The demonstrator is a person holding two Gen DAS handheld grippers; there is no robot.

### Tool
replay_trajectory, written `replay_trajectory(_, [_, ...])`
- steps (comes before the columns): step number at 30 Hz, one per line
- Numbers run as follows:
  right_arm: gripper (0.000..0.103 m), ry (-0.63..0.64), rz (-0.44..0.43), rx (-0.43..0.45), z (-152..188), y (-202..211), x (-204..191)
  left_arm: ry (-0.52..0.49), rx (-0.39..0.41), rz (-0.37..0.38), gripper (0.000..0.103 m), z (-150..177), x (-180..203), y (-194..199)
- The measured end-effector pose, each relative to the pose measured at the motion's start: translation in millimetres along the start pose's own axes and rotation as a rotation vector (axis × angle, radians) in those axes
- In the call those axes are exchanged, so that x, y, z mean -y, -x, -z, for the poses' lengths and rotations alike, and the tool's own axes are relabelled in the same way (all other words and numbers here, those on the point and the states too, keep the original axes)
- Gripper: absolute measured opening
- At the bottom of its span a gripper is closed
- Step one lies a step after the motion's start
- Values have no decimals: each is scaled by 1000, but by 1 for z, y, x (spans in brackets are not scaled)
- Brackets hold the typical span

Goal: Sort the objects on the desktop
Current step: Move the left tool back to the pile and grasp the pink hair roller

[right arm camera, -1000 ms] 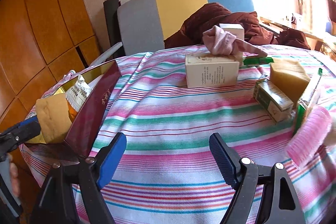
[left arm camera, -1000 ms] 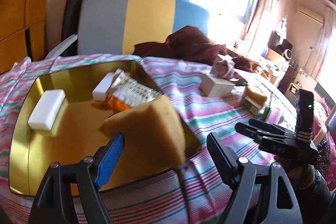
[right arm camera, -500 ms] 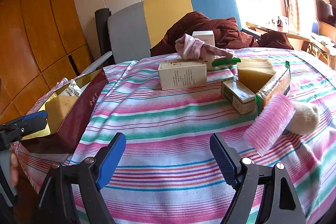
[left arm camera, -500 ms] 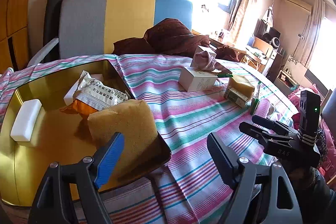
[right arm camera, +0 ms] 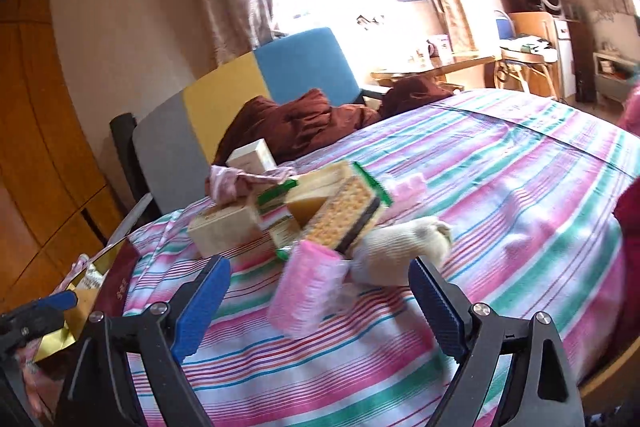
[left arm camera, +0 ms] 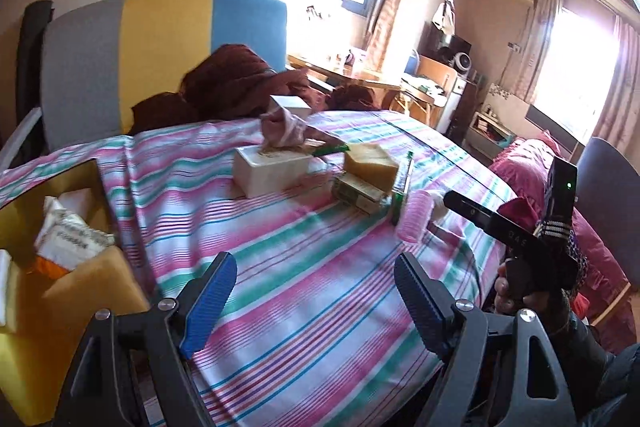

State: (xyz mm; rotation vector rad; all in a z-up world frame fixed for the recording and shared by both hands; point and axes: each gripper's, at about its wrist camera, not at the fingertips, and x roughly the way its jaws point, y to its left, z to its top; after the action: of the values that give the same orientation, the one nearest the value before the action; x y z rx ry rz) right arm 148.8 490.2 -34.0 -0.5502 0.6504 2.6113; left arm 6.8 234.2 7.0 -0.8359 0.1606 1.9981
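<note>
So both sets of fingers are spread, nothing held. Right gripper (right arm camera: 316, 303) has the pink ribbed plastic roller (right arm camera: 306, 293) between its fingers on the striped bench (right arm camera: 520, 195); next: drop lower, pinch it. Left gripper (left arm camera: 316, 299) hangs idle.

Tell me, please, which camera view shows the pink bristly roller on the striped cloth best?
The right wrist view: the pink roller lies large and close, just ahead of the open right gripper, its bristly surface plain, beside a cream sock. The left wrist view shows the same roller small and farther off, by the cluster of boxes.
</note>
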Motion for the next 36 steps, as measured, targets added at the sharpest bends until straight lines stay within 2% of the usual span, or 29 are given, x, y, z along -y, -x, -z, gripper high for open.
replay_trajectory(3, [91, -68, 45, -1, -3, -6, 23, -43, -58, 25, 81, -7, 26, -38])
replay_trajectory(7, [94, -126, 84, 25, -9, -9, 45, -75, -140, 95, 80, -11, 56, -80])
replay_trajectory(11, [98, -176, 98, 45, -14, -15, 64, -107, -195, 131, 73, -14, 81, -114])
replay_trajectory(17, [98, -257, 107, 39, -9, -33, 90, -95, -240, 146, 71, -23, 88, -146])
replay_trajectory(21, [102, -282, 75, 47, -6, -37, 96, -101, -259, 143, 63, -25, 91, -161])
replay_trajectory(22, [102, -274, 74, 46, -6, -38, 95, -101, -263, 149, 61, -25, 91, -164])
replay_trajectory(24, [103, -262, 76, 43, -6, -40, 93, -99, -275, 166, 44, -24, 92, -170])
replay_trajectory(26, [103, -253, 76, 39, -5, -42, 93, -96, -279, 184, 39, -21, 91, -173])
replay_trajectory(31, [103, -233, 81, 28, -5, -46, 91, -90, -244, 203, 39, -15, 81, -160])
replay_trajectory(36, [103, -221, 89, 16, -4, -47, 89, -27, -229, 203, 39, -4, 57, -136])
